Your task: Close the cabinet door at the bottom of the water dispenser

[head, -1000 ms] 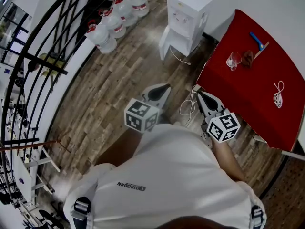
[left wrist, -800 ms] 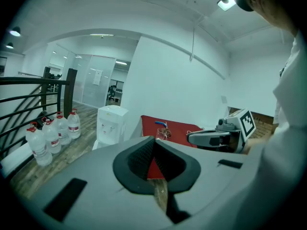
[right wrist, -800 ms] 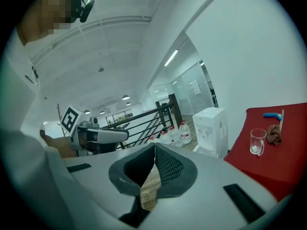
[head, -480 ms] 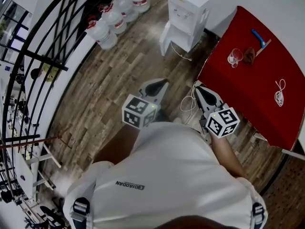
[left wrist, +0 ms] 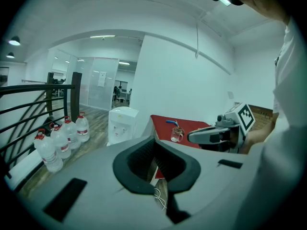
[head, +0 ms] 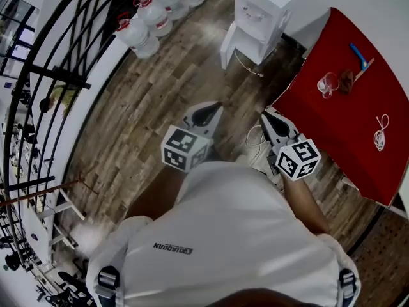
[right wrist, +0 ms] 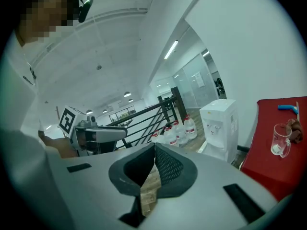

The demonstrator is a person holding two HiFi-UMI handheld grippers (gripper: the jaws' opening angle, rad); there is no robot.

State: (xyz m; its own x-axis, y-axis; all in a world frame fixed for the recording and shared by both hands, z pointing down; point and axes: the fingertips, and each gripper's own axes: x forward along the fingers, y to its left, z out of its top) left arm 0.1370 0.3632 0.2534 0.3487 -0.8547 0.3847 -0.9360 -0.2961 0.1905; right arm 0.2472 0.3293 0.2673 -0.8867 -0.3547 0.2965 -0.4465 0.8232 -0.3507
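A wood-plank floor (head: 160,101) fills most of the head view, with a black metal railing (head: 64,62) curving along its left side. At the right stands a worktop covered in red cloth (head: 332,133), its near corner just beside the right gripper. The person's white shirt (head: 223,235) takes up the near part of the view. The white water dispenser (head: 265,8) stands at the far side, against the white wall and just left of the worktop's far end, well apart from both grippers. Its bottom cabinet door (head: 228,43) hangs open, swung out from the dispenser's left side over the floor. Further left, a group of large water bottles with red caps (head: 146,25) stands on the floor by the railing. The left gripper (head: 214,106) and the right gripper (head: 267,117) are held side by side in front of the person, both pointing toward the far side, each with its marker cube at the near end. In the left gripper view the jaws meet at their tips with nothing between them; in the right gripper view the jaws are likewise pressed together and empty. On the worktop's far part sit a clear glass mug (head: 328,84), a small brown object (head: 347,78) just beside it and a blue-handled tool (head: 359,55) further off. Nearer on the cloth lies a coiled white cord (head: 381,132).
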